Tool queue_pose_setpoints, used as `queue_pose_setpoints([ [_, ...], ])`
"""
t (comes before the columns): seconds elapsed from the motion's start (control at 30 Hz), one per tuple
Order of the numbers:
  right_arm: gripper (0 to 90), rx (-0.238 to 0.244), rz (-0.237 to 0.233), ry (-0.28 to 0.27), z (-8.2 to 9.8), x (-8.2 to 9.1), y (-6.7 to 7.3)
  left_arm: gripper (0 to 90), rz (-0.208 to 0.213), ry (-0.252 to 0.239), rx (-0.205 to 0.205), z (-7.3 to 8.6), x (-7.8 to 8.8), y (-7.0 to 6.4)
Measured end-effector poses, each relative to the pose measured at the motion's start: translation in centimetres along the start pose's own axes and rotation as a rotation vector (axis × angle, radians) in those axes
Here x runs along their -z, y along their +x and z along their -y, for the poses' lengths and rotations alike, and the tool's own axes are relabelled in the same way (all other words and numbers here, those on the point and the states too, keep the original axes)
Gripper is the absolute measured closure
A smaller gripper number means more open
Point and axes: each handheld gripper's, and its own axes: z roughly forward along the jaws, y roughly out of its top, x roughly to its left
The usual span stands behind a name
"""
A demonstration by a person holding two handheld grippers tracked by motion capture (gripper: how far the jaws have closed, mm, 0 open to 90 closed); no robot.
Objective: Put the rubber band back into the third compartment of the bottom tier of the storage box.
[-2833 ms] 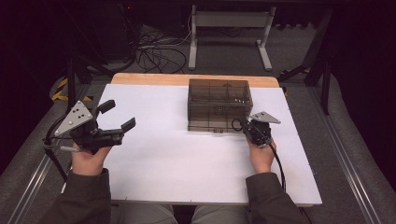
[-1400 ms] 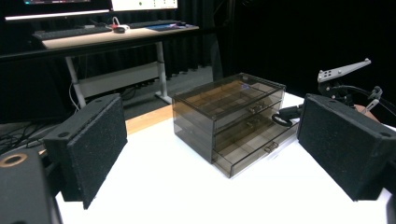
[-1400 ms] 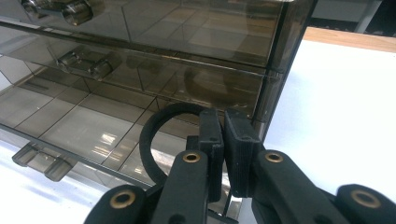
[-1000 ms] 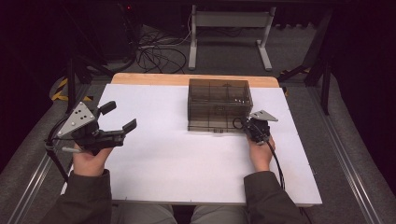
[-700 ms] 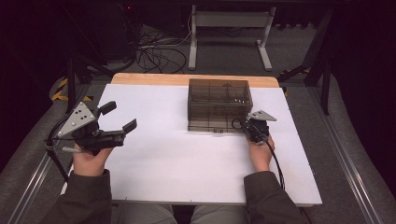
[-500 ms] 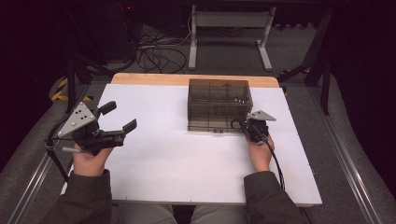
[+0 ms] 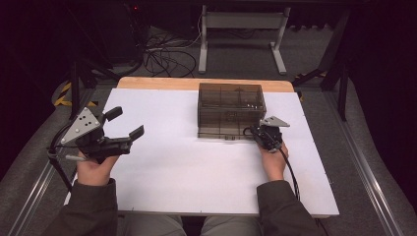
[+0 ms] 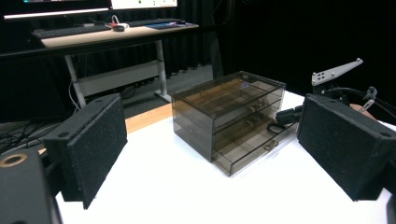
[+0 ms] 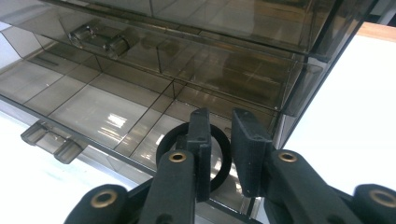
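A smoky see-through drawer box (image 7: 230, 105) stands at the back middle of the white table (image 7: 196, 172). Its bottom drawer (image 9: 93, 112) is pulled out, showing empty compartments. My right gripper (image 7: 253, 132) is at the drawer's right front corner. In the right gripper view this gripper (image 9: 222, 135) hangs over the open drawer, shut on a black ring (image 9: 166, 140): one jaw passes through the ring and the ring's rim sits between the jaws. My left gripper (image 7: 127, 123) is held above the table's left side, open and empty; its pads (image 8: 88, 149) frame the box (image 8: 229, 112).
The drawer's handle (image 9: 51, 140) juts toward me at the front. Two more drawers above it are closed. Behind the table are a wooden edge (image 7: 196, 83), cables (image 7: 162, 54) and a desk frame (image 7: 241, 29). Bare white tabletop lies in front of the box.
My right gripper has edged slightly forward and left, closer to the box's open bottom drawer. The left gripper has stayed where it was.
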Motion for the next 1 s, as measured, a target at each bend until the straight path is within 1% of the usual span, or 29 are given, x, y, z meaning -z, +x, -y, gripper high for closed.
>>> queue_pose_setpoints([
  [0.1,75.0,-0.005,-0.01,-0.006,-0.03,0.05,-0.08,9.1,0.0,0.001,0.0,0.01,0.0,0.02],
  [0.5,67.2,0.007,-0.029,-0.009,-0.09,0.06,0.09,9.1,0.0,0.001,-0.001,0.03,-0.05,0.02],
  [0.7,63.5,0.002,-0.044,-0.024,-0.17,0.18,0.19,9.1,-0.001,0.003,0.001,0.05,-0.06,0.02],
  [1.0,53.9,0.001,-0.069,-0.036,-0.32,0.4,0.43,9.1,-0.002,0.001,0.003,0.09,-0.07,0.09],
])
